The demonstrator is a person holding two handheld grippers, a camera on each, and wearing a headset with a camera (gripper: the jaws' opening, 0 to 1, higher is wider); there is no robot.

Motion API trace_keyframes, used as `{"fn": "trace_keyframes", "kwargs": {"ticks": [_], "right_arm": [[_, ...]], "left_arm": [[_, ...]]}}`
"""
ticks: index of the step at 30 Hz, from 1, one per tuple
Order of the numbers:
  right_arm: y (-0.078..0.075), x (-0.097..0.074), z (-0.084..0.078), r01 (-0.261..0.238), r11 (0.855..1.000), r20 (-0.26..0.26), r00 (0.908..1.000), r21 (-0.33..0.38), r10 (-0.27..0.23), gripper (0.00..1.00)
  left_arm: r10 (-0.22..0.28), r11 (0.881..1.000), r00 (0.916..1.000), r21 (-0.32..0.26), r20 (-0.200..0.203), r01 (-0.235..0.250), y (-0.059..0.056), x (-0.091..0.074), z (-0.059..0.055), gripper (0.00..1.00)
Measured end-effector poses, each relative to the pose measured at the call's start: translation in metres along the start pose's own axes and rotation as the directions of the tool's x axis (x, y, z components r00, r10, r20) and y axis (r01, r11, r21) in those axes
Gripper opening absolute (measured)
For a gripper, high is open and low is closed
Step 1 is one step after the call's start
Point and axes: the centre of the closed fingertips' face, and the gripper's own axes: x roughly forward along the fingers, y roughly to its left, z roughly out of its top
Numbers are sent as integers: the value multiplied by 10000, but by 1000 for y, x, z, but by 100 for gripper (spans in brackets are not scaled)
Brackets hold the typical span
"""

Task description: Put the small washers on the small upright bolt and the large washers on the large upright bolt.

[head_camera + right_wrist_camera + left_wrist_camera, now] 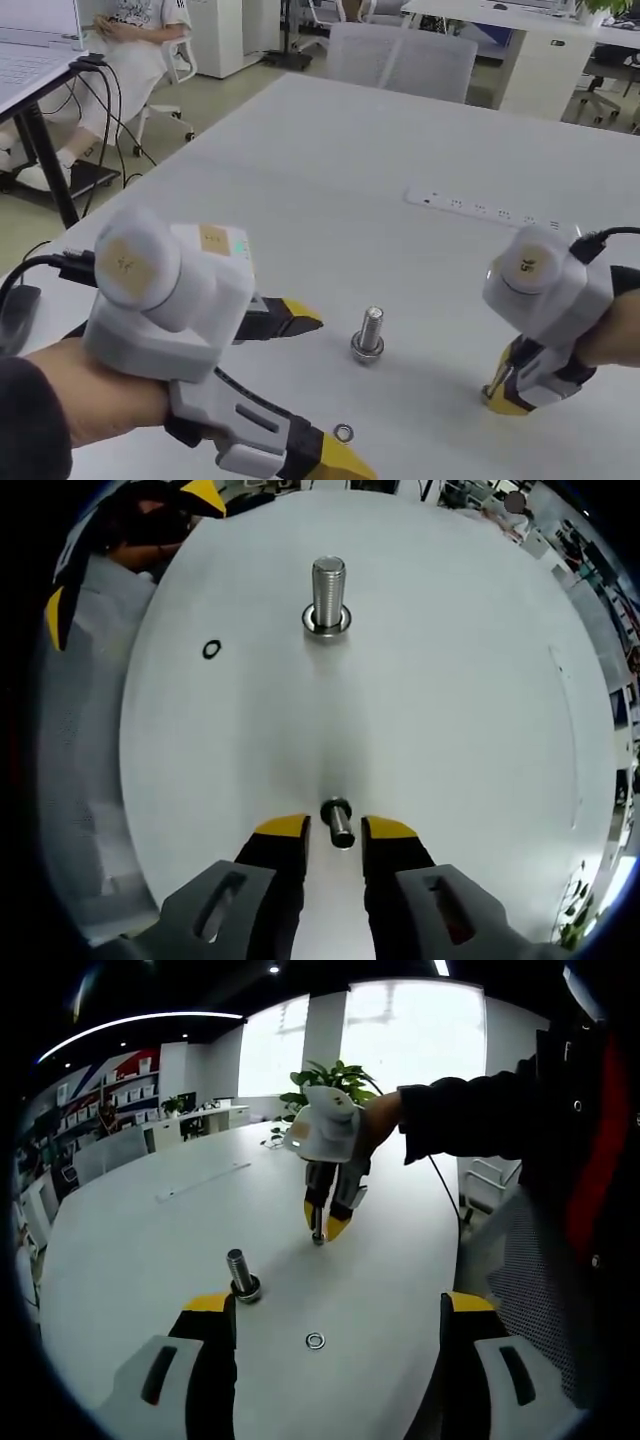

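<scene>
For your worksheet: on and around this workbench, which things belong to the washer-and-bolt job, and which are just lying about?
Belong to the job:
large upright bolt
small upright bolt
loose washer

Just lying about:
power strip
laptop
grey chair

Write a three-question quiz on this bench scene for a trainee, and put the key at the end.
1. True or false: the small bolt sits between the tips of the right gripper.
2. Which gripper's jaws stand wide open? A) the left gripper B) the right gripper C) both
3. Fill in: the loose washer lies flat on the table, beside a jaw of the ____ gripper.
Key: 1 true; 2 A; 3 left.
</scene>
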Motion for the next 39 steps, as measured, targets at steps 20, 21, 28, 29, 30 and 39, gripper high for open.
{"fn": "trace_keyframes", "kwargs": {"ticks": [20, 21, 28, 29, 30, 39], "right_arm": [[7, -7, -18, 146, 9987, 48, 9999, 483, -149, 27], [9, -8, -20, 121, 9985, 29, 9999, 530, -123, 27], [18, -10, -29, 48, 9976, -25, 10000, 688, -46, 27], [20, -10, -29, 23, 9975, -37, 10000, 709, -21, 27], [22, -11, -30, 15, 9975, -34, 10000, 710, -12, 27], [43, -14, -25, -121, 9980, 143, 9998, 619, 112, 27]], "left_arm": [[-73, 10000, 10000, 50, 21, 73, -2, -1, 0, 84], [-77, 10000, 10000, 51, 20, 77, -2, -1, 0, 84], [-89, 10000, 10000, 41, 13, 89, -2, -1, 0, 84], [-97, 9999, 10000, 45, 15, 97, -2, -1, 0, 84], [-95, 9999, 10000, 47, 16, 95, -2, -1, 1, 84], [-14, 10000, 10000, 84, 80, 13, 0, -3, 3, 84]]}}
